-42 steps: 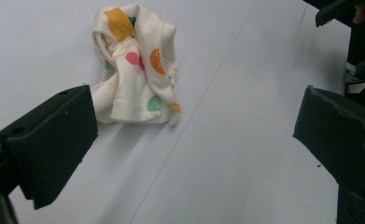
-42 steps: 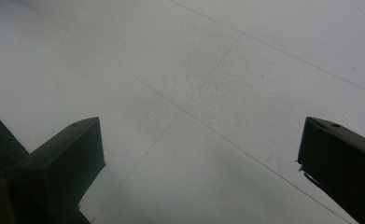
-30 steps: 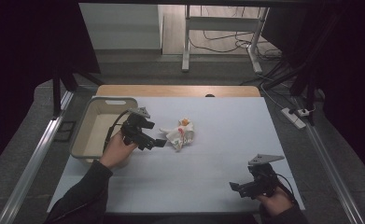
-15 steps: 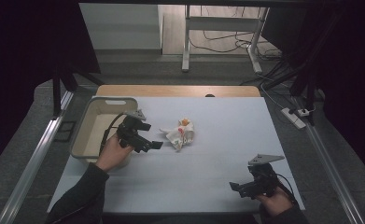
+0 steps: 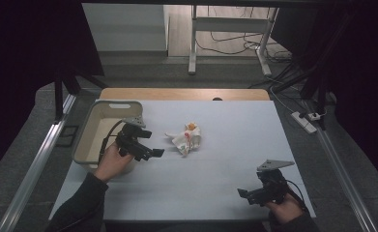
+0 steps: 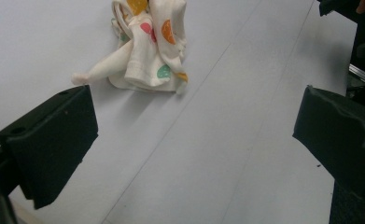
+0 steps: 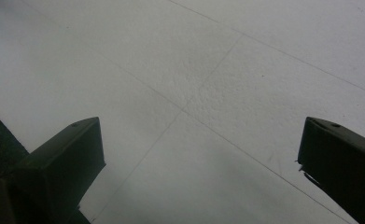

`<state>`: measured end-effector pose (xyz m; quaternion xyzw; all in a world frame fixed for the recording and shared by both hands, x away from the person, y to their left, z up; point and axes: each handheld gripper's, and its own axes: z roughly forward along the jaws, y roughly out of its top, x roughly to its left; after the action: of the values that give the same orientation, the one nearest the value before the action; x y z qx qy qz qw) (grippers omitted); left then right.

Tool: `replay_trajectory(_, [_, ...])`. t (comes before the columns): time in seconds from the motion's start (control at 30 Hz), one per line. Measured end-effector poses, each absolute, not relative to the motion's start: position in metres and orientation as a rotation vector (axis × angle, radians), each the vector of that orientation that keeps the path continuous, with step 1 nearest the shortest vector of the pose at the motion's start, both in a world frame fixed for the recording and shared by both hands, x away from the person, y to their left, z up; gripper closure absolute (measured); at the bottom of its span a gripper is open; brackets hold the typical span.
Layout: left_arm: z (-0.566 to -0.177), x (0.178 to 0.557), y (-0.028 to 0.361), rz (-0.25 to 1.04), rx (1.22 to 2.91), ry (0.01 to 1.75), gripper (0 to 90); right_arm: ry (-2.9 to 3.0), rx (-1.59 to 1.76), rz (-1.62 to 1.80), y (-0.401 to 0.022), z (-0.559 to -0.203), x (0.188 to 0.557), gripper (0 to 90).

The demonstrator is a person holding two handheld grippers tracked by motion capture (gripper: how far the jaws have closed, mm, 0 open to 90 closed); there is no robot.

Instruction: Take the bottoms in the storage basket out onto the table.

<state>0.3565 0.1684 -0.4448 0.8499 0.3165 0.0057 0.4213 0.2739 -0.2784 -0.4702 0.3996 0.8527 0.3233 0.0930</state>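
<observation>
A crumpled white cloth [image 5: 185, 138] printed with coloured fruit-slice shapes lies just left of centre in the high view, on the pale sheet covering the desk [image 5: 225, 159]. A small orange patch shows at the top of the bundle. In the left gripper view the same cloth [image 6: 147, 51] appears at the upper centre of the frame, one twisted corner pointing toward the left edge.

The left tongs [image 5: 148, 145] are seen left of the cloth in the high view, near it but apart from it, held by the person's left hand [image 5: 111, 162], whose sleeve enters from the lower left. Their jaws stand wide apart with nothing between them; in the left gripper view [image 6: 194, 135] the two black jaws frame bare desk surface, with the cloth above the left one.

A cream rectangular tub [image 5: 92, 133] sits at the left edge of the desk, directly behind the left hand.

The right tongs [image 5: 249, 195] rest at the lower right of the high view, well apart from the cloth, held by the right hand [image 5: 285, 208]. Their jaws are likewise spread wide and empty, as the right gripper view [image 7: 199, 154] shows over faintly creased sheet.
</observation>
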Motion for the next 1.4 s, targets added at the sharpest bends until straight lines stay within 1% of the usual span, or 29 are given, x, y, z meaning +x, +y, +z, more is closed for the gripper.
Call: replay_trajectory(1.4, [-0.45,0.329,0.193,0.002,2.068,0.834,0.0,2.534,1.18,0.954,-0.277,-0.47,0.275,0.2])
